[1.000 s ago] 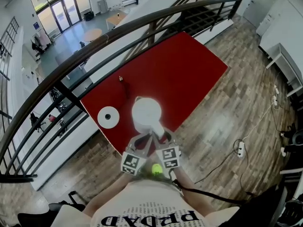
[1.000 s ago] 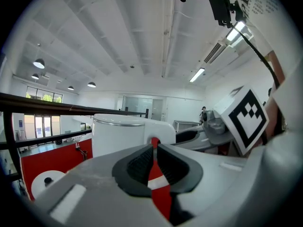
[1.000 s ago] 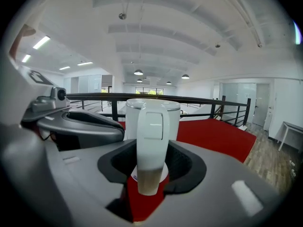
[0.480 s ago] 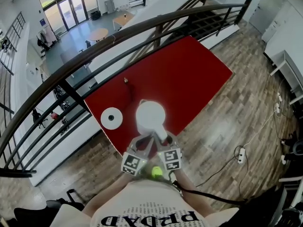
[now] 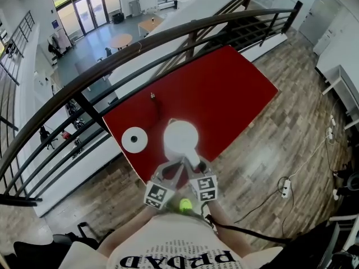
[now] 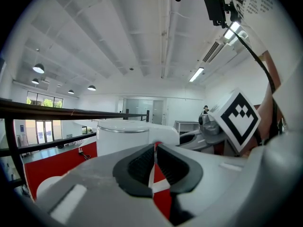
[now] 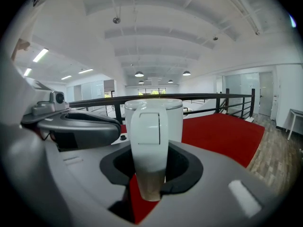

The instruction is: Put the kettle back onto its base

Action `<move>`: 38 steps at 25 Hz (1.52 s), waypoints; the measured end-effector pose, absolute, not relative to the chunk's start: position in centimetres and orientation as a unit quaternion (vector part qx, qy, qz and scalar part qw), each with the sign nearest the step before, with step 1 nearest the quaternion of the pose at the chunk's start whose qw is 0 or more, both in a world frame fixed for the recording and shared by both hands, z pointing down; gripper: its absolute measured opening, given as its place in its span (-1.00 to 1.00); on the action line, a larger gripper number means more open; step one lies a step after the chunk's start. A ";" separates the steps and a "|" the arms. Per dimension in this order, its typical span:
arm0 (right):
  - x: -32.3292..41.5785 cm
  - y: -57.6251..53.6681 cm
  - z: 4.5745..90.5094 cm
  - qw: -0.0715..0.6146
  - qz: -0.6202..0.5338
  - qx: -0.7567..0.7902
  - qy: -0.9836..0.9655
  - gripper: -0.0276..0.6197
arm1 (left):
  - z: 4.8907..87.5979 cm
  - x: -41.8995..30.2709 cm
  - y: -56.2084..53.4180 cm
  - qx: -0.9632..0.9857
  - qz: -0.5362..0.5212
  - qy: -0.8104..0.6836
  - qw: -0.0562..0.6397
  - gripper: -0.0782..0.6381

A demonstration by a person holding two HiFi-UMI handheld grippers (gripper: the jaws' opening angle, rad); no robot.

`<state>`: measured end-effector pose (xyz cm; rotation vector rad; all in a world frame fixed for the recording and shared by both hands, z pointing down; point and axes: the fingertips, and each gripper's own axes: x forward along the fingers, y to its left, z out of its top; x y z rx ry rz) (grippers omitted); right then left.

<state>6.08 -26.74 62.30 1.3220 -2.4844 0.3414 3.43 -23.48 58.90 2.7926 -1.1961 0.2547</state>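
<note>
A white kettle (image 5: 180, 139) stands on the red table (image 5: 224, 94), a short way right of its round white base (image 5: 134, 139), which is bare. My right gripper (image 5: 193, 162) reaches in from the near edge. Its jaws are closing round the kettle's handle (image 7: 149, 141), and the pads press its lower part. In the right gripper view the kettle (image 7: 154, 112) stands upright straight ahead of that gripper (image 7: 149, 174). My left gripper (image 5: 176, 166) sits beside it, shut with nothing between its pads (image 6: 142, 167). The kettle (image 6: 123, 136) is just ahead of it.
A dark curved railing (image 5: 140, 38) runs along the table's far side, with an open drop to a lower floor behind it. A small dark plug with a cord (image 5: 152, 96) lies on the table behind the base. On the wooden floor at the right lies a power strip (image 5: 286, 189).
The whole scene has slid slightly right and down in the head view. The kettle, its base and both grippers keep their places relative to each other.
</note>
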 end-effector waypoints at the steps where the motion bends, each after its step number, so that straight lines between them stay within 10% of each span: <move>1: 6.1 -26.7 62.3 0.153 0.120 0.459 -0.867 -0.53 | 58.9 3.3 -23.4 0.914 0.084 -0.393 0.047 -0.72; 38: 6.6 -28.8 59.6 0.095 0.139 0.483 -0.859 -0.54 | 58.0 0.8 -23.3 0.901 0.083 -0.425 0.028 -0.76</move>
